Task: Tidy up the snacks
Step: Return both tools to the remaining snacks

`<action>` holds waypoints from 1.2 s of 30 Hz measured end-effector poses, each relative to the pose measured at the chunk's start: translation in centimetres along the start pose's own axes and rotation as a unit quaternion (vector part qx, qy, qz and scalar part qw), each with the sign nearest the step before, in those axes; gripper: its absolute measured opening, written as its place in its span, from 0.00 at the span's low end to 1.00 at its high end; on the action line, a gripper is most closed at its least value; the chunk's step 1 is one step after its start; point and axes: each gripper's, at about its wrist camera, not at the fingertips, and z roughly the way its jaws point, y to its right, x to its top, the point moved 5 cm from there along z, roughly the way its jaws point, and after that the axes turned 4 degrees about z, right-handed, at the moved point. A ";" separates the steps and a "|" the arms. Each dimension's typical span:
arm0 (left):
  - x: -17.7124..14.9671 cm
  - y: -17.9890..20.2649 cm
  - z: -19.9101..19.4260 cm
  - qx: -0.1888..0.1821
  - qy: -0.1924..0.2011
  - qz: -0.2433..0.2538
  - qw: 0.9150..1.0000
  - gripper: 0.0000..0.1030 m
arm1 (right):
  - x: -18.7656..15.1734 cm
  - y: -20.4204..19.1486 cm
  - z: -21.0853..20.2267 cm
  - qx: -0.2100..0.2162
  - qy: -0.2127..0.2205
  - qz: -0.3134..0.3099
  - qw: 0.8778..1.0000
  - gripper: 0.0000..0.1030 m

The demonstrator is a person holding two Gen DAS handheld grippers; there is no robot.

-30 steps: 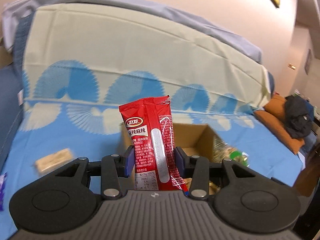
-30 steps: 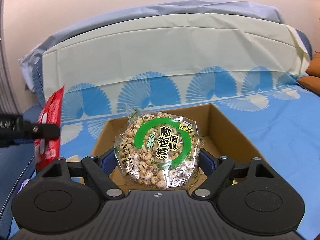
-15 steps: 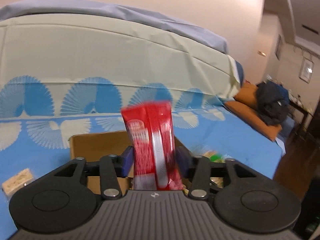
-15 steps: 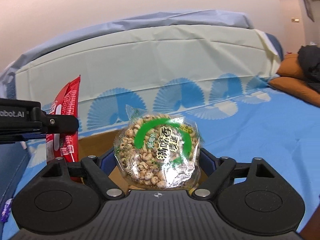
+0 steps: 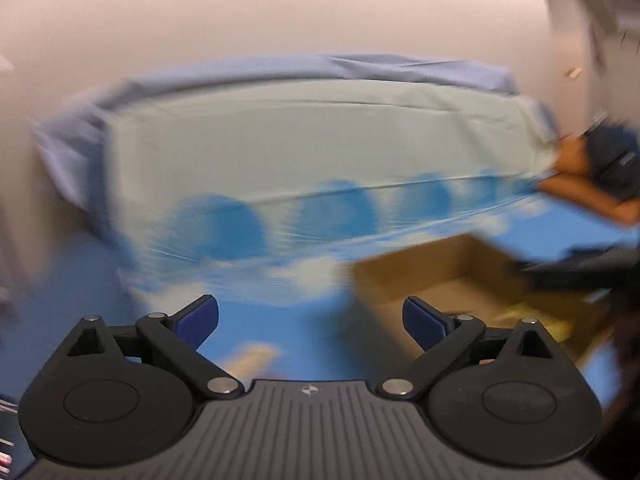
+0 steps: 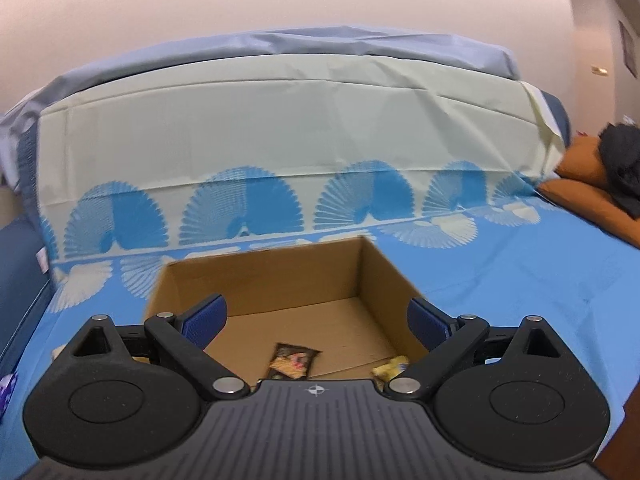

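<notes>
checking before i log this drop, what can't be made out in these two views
- Left wrist view: motion blur smears the cardboard box; its contents are unreadable.
- Right wrist view: the right gripper body hides the box's near floor; the dark packet and yellow packet are cut off.
- Left gripper: jaws empty.

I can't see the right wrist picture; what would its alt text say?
An open, empty right gripper hovers over a cardboard box on a blue patterned sheet, its jaws just having opened. A dark snack packet lies on the box floor.
</notes>
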 end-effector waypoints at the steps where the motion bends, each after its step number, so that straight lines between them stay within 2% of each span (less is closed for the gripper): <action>1: -0.3 -1.8 -0.1 0.038 0.003 0.022 0.999 1.00 | -0.1 -0.7 -0.1 0.004 0.000 -0.007 1.000 0.94; 3: -0.8 -5.9 0.2 0.121 0.001 0.064 0.991 1.00 | -0.3 -2.1 -0.4 0.013 0.000 -0.023 1.000 0.94; 5: -1.2 -9.5 1.0 0.156 -0.003 0.069 0.985 1.00 | -0.5 -3.6 -0.6 0.025 0.002 -0.038 0.999 0.94; 9: -2.4 -14.5 3.9 0.172 -0.040 0.071 0.982 1.00 | -1.1 -6.6 -1.1 0.047 0.005 -0.070 0.996 0.94; 12: -3.6 -16.0 5.1 0.158 -0.068 0.062 0.983 1.00 | -1.8 -8.5 -1.2 0.060 0.003 -0.090 0.994 0.94; 14: -5.1 -17.2 4.3 0.159 -0.100 0.024 0.982 1.00 | -2.3 -9.6 -1.2 0.068 -0.001 -0.101 0.993 0.94; 15: -5.6 -17.6 3.5 0.168 -0.120 0.006 0.978 1.00 | -2.6 -10.1 -1.1 0.073 -0.004 -0.104 0.992 0.94; 17: -5.7 -17.5 1.0 0.186 -0.121 -0.007 0.975 1.00 | -3.1 -11.1 -1.0 0.085 -0.011 -0.107 0.991 0.94; 21: -5.2 -14.2 -4.6 0.189 -0.065 -0.001 0.980 1.00 | -4.2 -14.1 -1.5 0.129 -0.015 -0.121 0.984 0.94; 23: -5.1 -11.6 -5.1 0.157 -0.047 0.014 0.986 1.00 | -5.2 -16.3 -2.0 0.162 -0.017 -0.140 0.977 0.93; 25: -5.5 -9.2 -4.1 0.102 -0.047 0.010 0.994 0.98 | -6.6 -18.5 -2.3 0.193 -0.028 -0.159 0.968 0.91; 26: -6.0 -8.2 -3.0 0.085 -0.059 0.006 0.995 0.85 | -7.5 -19.6 -2.3 0.209 -0.042 -0.166 0.963 0.87; 27: -6.5 -7.7 -1.7 0.078 -0.078 0.003 0.994 0.65 | -8.3 -20.5 -2.2 0.222 -0.056 -0.169 0.959 0.82; 29: -8.2 -7.1 1.6 0.071 -0.126 -0.010 0.989 0.46 | -10.2 -22.3 -1.7 0.238 -0.089 -0.175 0.951 0.74; 31: -10.3 -7.4 4.3 0.096 -0.162 -0.019 0.982 0.46 | -11.8 -23.5 -1.1 0.246 -0.125 -0.174 0.945 0.71; 34: -13.0 -7.7 6.9 0.140 -0.203 -0.005 0.969 0.47 | -14.0 -24.6 0.0 0.246 -0.172 -0.175 0.938 0.71; 36: -14.6 -7.9 8.3 0.153 -0.239 -0.004 0.959 0.49 | -14.9 -24.9 0.6 0.241 -0.195 -0.177 0.934 0.73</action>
